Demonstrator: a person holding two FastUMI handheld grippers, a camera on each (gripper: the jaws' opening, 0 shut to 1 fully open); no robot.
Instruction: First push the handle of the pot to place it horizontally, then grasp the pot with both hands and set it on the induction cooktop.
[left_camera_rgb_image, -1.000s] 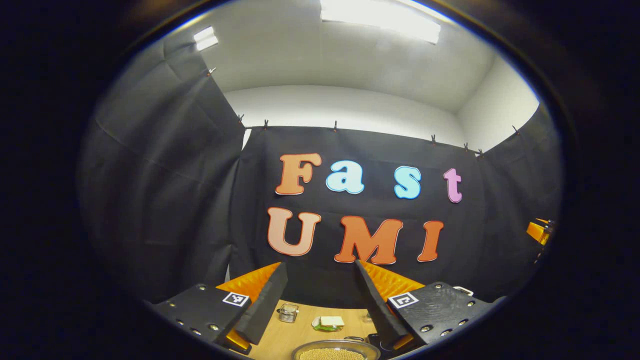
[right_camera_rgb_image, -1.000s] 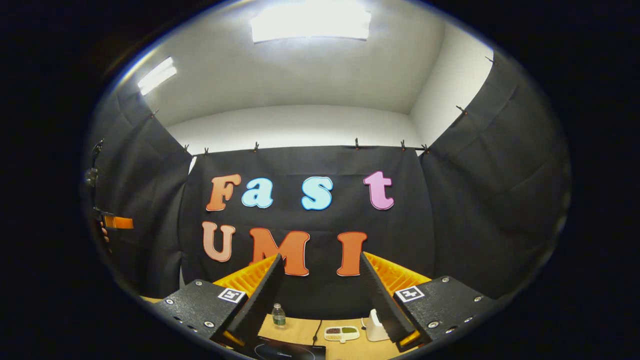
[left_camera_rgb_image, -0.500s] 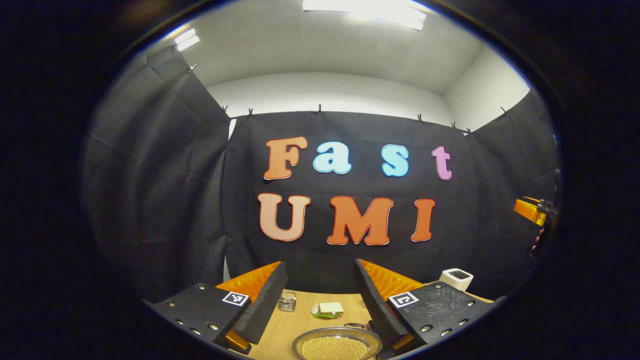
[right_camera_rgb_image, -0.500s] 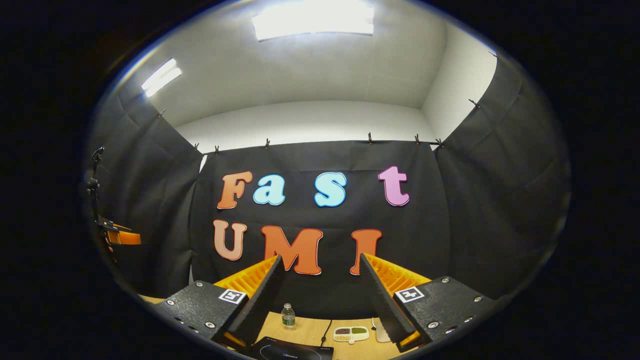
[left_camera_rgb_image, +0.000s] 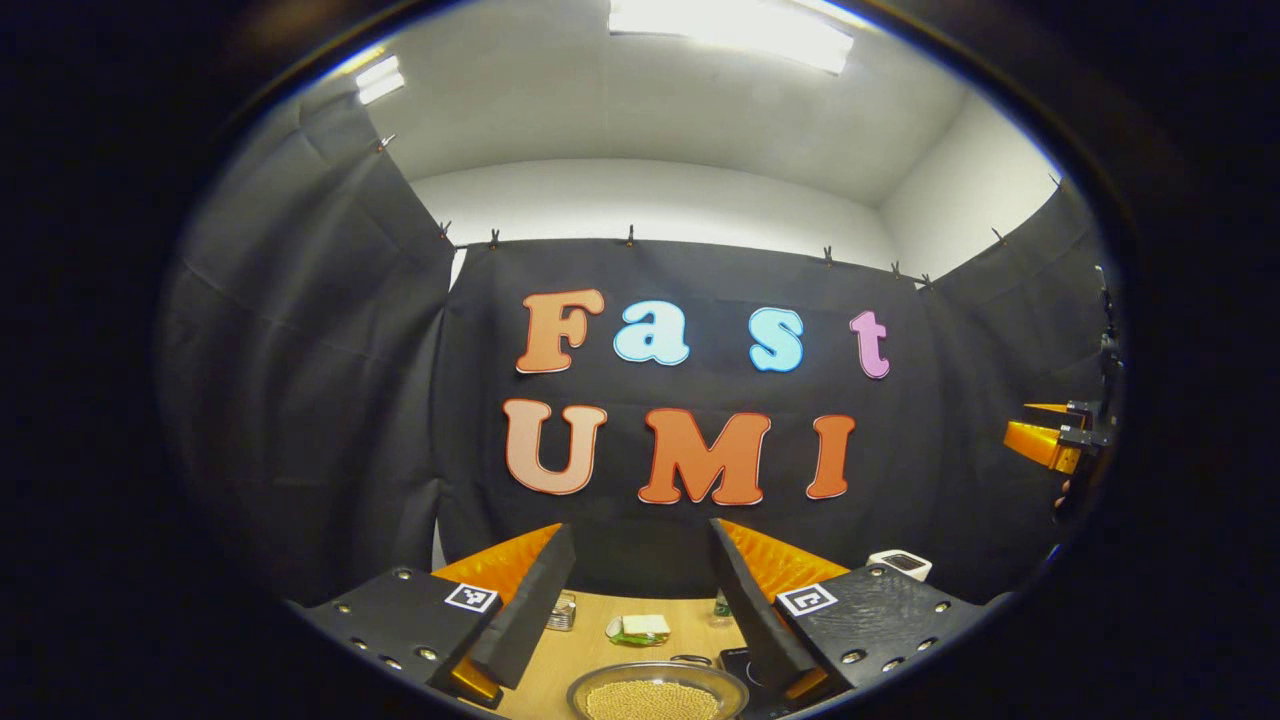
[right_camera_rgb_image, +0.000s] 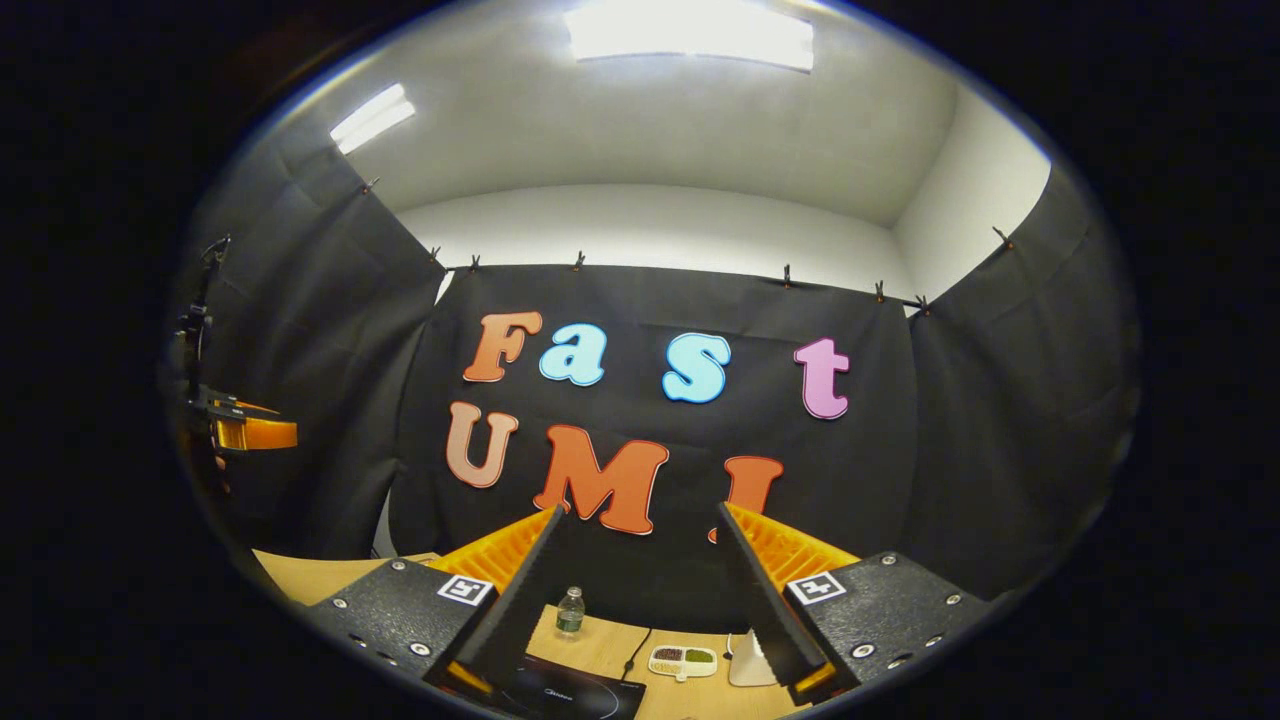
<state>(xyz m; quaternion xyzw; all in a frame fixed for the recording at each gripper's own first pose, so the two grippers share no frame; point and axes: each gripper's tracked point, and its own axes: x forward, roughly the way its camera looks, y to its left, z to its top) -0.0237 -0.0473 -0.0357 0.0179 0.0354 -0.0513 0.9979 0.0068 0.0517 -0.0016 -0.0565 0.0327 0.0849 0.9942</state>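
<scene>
Two hand-held grippers hang above the counter (left_camera_rgb_image: 590, 640), both tilted up toward the booth wall. In the left gripper view, the left hand-held gripper (left_camera_rgb_image: 640, 560) has its jaws spread wide and empty, touching nothing. Low between its fingers sits the pot (left_camera_rgb_image: 655, 692), a round metal vessel filled with small yellow beans; it lies below and just ahead of the fingertips, well clear of them. A dark handle part (left_camera_rgb_image: 688, 659) shows at its far rim, though its direction is too small to tell. Beyond the pot lie a small plate (left_camera_rgb_image: 635, 628) and a metal cup (left_camera_rgb_image: 563, 611), and a white box (left_camera_rgb_image: 900, 563) stands to the right. The right hand-held gripper (left_camera_rgb_image: 1040, 440) shows at the far right edge of this view, held high.

In the right gripper view, the right hand-held gripper (right_camera_rgb_image: 640, 560) is likewise wide apart and holds nothing. The cooktop (right_camera_rgb_image: 575, 695), a black slab, lies low between its fingers, under the tips. Behind it stand a bottle (right_camera_rgb_image: 570, 610), a divided dish (right_camera_rgb_image: 683, 659) and a white block (right_camera_rgb_image: 745, 662). The left hand-held gripper (right_camera_rgb_image: 250, 432) shows at the left edge.

Against half a second ago, the left view has drifted so the pot sits slightly lower and more to the left, while the right view has swung so that more counter shows at the left.
</scene>
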